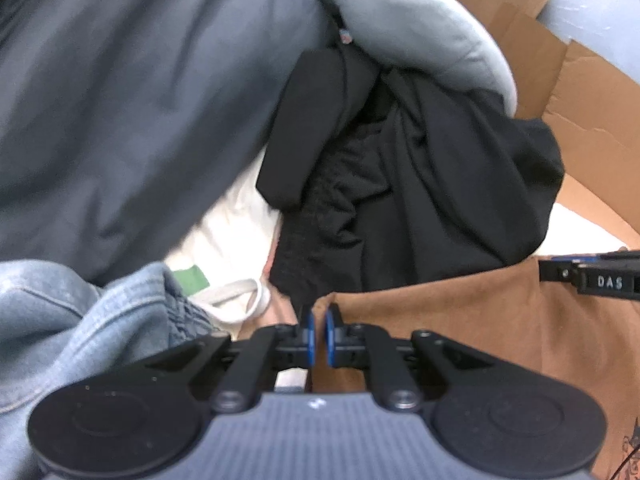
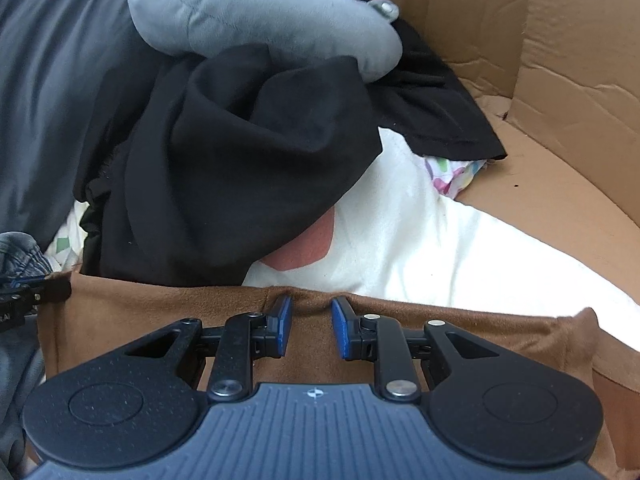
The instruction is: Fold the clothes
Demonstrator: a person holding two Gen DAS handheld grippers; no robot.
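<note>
A brown garment (image 1: 460,320) lies spread in front of both grippers, its upper edge running across the right wrist view (image 2: 160,320). My left gripper (image 1: 319,322) is shut on that edge near its left corner, the blue pads almost touching. My right gripper (image 2: 312,320) sits farther along the same edge. Its blue pads (image 2: 285,320) stand a little apart with a pucker of brown fabric pinched between them. Part of the right gripper's black body (image 1: 600,280) shows at the right of the left wrist view.
Black clothes (image 2: 224,168) are heaped just beyond the brown edge, under a grey pillow (image 2: 256,12). White cloth (image 2: 400,232) lies below them. A denim piece (image 1: 80,320) and a dark grey blanket (image 1: 140,100) fill the left. Cardboard box walls (image 2: 560,100) close off the right.
</note>
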